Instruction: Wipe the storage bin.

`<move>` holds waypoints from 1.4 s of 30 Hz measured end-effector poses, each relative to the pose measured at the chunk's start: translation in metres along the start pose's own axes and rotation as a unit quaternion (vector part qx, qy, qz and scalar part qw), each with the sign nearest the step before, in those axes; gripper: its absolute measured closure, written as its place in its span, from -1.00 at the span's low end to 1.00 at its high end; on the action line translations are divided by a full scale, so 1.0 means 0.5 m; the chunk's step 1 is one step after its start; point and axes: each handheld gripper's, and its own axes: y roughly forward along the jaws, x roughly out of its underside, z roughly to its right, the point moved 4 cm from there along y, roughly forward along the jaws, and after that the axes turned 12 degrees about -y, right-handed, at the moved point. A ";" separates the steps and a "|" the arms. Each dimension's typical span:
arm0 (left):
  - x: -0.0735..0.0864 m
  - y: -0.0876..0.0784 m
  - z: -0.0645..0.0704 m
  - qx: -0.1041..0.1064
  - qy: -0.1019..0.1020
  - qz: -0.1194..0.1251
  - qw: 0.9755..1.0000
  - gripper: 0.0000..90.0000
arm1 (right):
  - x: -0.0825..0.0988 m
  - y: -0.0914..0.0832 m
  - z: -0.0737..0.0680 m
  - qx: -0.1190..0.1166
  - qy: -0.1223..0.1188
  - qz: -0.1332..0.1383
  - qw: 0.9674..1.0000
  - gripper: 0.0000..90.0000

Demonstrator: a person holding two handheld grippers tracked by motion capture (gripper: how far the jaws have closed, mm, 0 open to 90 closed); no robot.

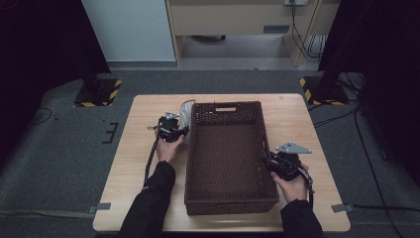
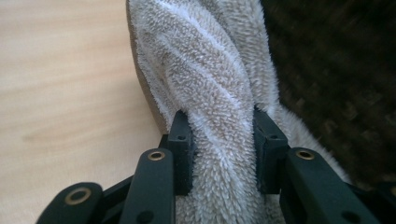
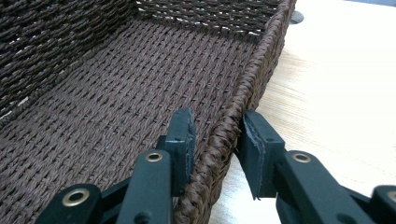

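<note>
Black jaws of the left gripper (image 2: 223, 140) pinch a bunched beige fluffy towel (image 2: 210, 74), pads pressed in on both sides; dark weave just right of it. Right gripper view: right gripper (image 3: 217, 140) straddles the brown wicker basket (image 3: 116, 93) rim, one jaw inside, one outside, clamped on the wall. High view: both forearms reach forward from the bottom edge, left gripper (image 1: 174, 130) with towel (image 1: 185, 112) at the basket's (image 1: 228, 163) far-left corner, right gripper (image 1: 271, 161) on its right wall, on the wooden table (image 1: 307, 124).
</note>
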 end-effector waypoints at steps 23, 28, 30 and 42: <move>-0.021 -0.193 0.038 0.095 0.043 0.077 0.992 0.45 | 0.000 0.000 0.000 0.001 0.001 0.001 1.000 0.47; 0.003 -0.157 0.048 0.073 0.060 0.057 0.994 0.45 | 0.000 0.000 -0.001 0.002 0.002 0.002 1.000 0.48; 0.009 -0.147 0.045 0.071 0.054 0.052 0.995 0.45 | 0.000 0.000 -0.001 0.001 0.002 0.002 1.000 0.47; 0.066 -0.088 0.024 0.025 0.063 -0.010 0.998 0.45 | 0.000 0.000 0.000 0.002 0.001 0.003 1.000 0.47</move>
